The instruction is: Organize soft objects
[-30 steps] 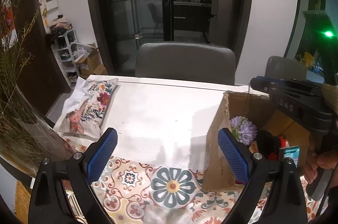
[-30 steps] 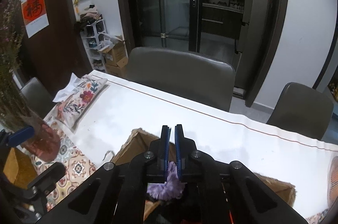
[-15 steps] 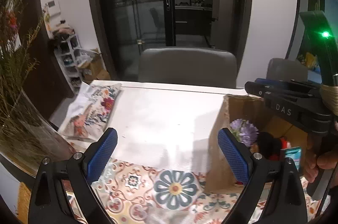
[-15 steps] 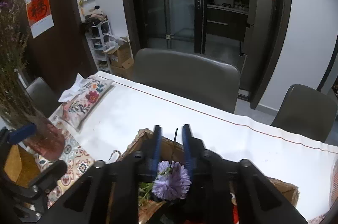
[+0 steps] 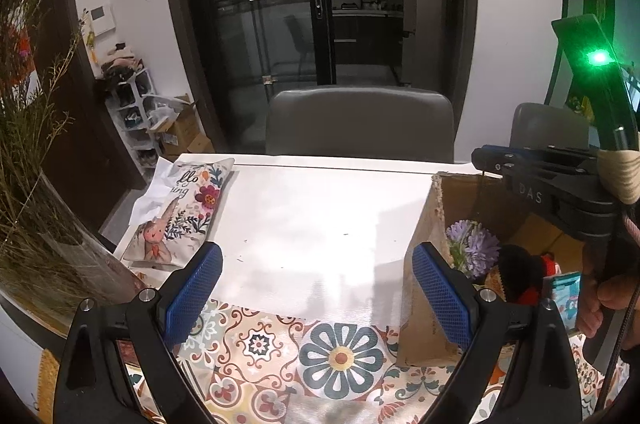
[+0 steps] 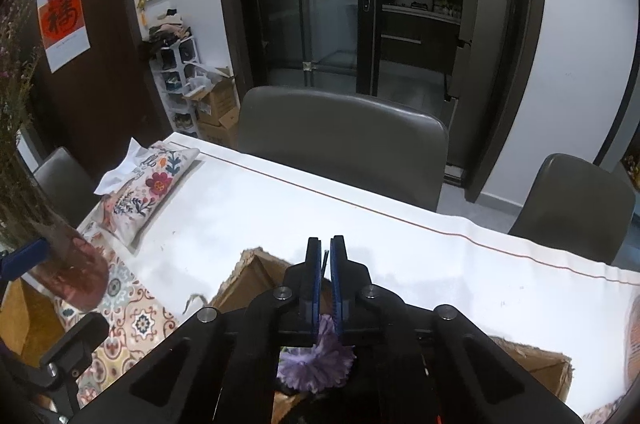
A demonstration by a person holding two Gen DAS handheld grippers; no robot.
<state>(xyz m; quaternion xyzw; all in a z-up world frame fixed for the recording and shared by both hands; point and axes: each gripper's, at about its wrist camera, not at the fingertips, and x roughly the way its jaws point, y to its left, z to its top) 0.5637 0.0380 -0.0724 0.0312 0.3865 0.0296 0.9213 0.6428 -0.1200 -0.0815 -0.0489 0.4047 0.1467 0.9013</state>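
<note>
A cardboard box stands on the table at the right and holds a purple artificial flower, a black and red plush and a small teal packet. My right gripper is above the box, jaws nearly shut on the flower's thin dark stem; the flower head hangs below its fingers. From the left wrist view the right gripper is over the box's far wall. My left gripper is wide open and empty, low over the patterned cloth. A floral pillow lies at the table's far left.
A white tablecloth covers the table; a patterned mat lies at the near edge. A glass vase of dried grasses stands at the left. Grey chairs stand behind the table.
My right gripper opened half a second ago and has closed again around the flower stem. The flower now hangs lower toward the box. My left gripper stayed open, barely moving.
</note>
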